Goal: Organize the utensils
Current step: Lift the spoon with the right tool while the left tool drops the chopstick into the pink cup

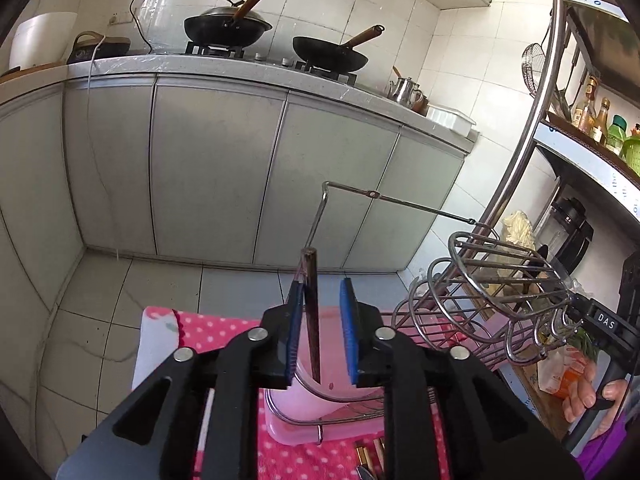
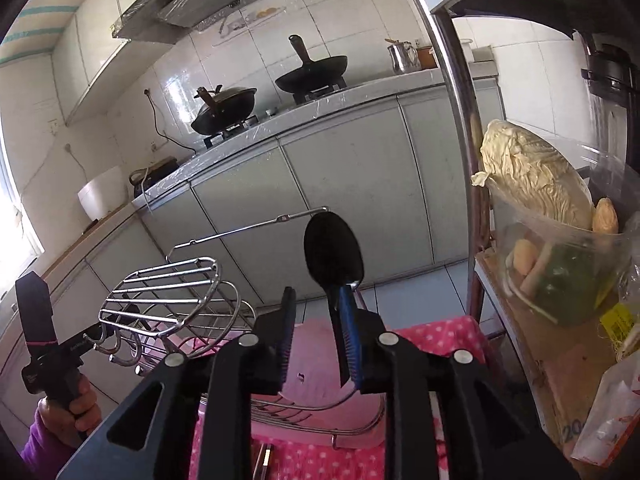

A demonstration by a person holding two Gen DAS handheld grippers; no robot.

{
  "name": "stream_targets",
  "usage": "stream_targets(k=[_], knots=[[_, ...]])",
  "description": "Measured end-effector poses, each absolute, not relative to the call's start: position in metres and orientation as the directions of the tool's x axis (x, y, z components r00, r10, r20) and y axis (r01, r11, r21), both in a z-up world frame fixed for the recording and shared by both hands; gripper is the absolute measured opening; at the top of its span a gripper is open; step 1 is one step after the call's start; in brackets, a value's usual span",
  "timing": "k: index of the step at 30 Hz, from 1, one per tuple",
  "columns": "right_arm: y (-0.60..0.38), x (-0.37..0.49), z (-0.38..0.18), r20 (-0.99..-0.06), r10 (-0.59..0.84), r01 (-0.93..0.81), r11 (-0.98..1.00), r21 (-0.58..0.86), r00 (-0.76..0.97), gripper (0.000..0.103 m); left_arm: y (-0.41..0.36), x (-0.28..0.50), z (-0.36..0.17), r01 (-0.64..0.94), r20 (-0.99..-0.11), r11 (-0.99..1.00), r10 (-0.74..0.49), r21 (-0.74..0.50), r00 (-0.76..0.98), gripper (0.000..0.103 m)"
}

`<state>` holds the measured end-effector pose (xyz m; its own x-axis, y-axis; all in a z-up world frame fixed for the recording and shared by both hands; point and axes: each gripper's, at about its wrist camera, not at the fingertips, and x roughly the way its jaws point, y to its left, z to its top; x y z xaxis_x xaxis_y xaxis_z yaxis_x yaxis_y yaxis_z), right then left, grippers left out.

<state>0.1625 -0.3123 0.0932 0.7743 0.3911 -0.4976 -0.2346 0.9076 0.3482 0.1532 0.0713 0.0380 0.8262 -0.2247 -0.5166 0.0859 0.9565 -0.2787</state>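
Left tongs [image 1: 322,336] stand part open, a dark chopstick [image 1: 313,312] leaning on the left pad above the pink holder [image 1: 316,400]. Right tongs [image 2: 318,336] likewise gape, a black spoon [image 2: 334,264] resting against the right pad. Each should probably drop straight down into the wire rack [image 2: 320,408], away from its rim.

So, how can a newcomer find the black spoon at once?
Find the pink dotted cloth with the wire rack. Above it, the right gripper has the black spoon against one blue pad, bowl upward. It is the only broad oval utensil.
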Motion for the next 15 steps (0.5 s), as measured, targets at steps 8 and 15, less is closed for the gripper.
stream_targets(k=[8, 15], knots=[[-0.315, 0.139, 0.109, -0.493, 0.370, -0.240, 0.921, 0.308, 0.787, 0.034, 0.084, 0.144, 0.058, 0.091, -0.501, 0.947, -0.243, -0.308, 0.831, 0.038], [-0.300, 0.101, 0.110, -0.491, 0.385, -0.266, 0.917, 0.296, 0.781, 0.039, 0.084, 0.105, 0.060, 0.064, -0.512, 0.964, -0.192, -0.257, 0.837, 0.038]])
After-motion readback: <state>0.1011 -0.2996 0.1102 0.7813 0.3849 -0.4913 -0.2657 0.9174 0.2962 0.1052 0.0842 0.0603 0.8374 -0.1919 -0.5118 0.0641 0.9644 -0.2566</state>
